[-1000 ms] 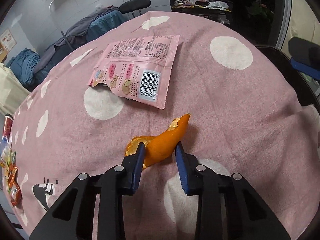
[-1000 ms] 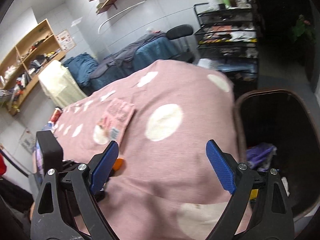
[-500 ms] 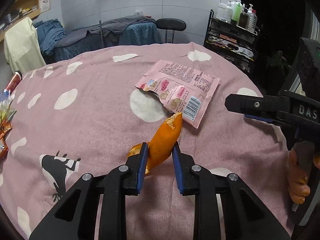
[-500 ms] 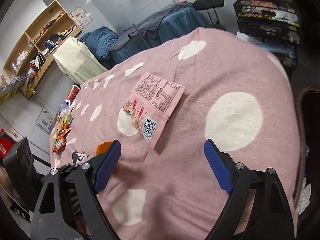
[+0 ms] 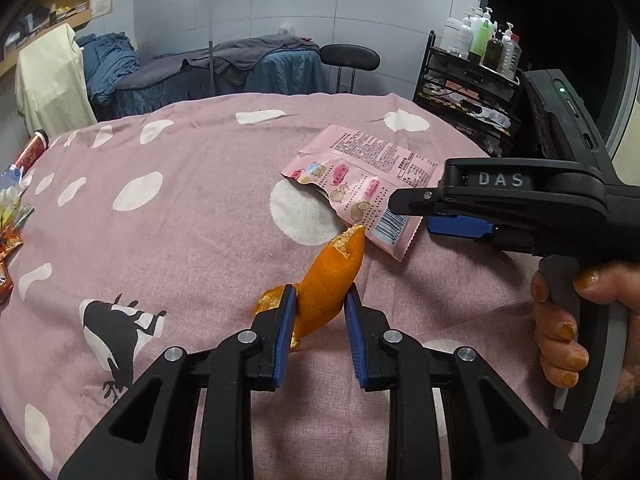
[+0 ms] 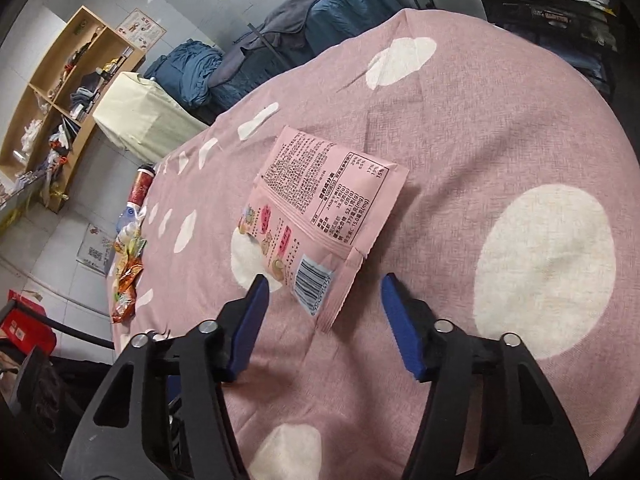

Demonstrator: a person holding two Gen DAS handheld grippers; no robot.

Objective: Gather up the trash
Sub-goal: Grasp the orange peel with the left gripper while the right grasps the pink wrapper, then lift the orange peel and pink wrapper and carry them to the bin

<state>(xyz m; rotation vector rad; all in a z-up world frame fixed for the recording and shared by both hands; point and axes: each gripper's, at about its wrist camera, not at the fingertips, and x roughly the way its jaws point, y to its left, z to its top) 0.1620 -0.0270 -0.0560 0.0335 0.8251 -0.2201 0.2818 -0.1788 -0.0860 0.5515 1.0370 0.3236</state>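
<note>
On the pink spotted tablecloth [image 5: 192,248], your left gripper [image 5: 320,320] has clamped its blue pads on the orange peel [image 5: 330,280] and, compared with a second ago, tipped it up so that its torn end points toward the pink snack wrapper [image 5: 360,184] instead of lying flat — the peel looks secured and ready to carry off. Your right gripper [image 6: 322,312] has swung away from the dark bin it faced a second ago and now hangs over the table with its jaws wide apart, empty, the barcode corner of the wrapper [image 6: 320,216] lying just ahead of the gap between the pads. That suggests the wrapper is your next pick while the peel waits in the other hand. Readable writing is scarce: the right tool's body shows the letters "DAS" in the left camera, and the wrapper carries a barcode and a block of small print with a nutrition-style table, too fine to read reliably. More wrappers [image 6: 128,272] sit well apart at the far left edge of the table, beside a red can [image 6: 140,188] — trash, I'd judge, yet to be gathered.
</note>
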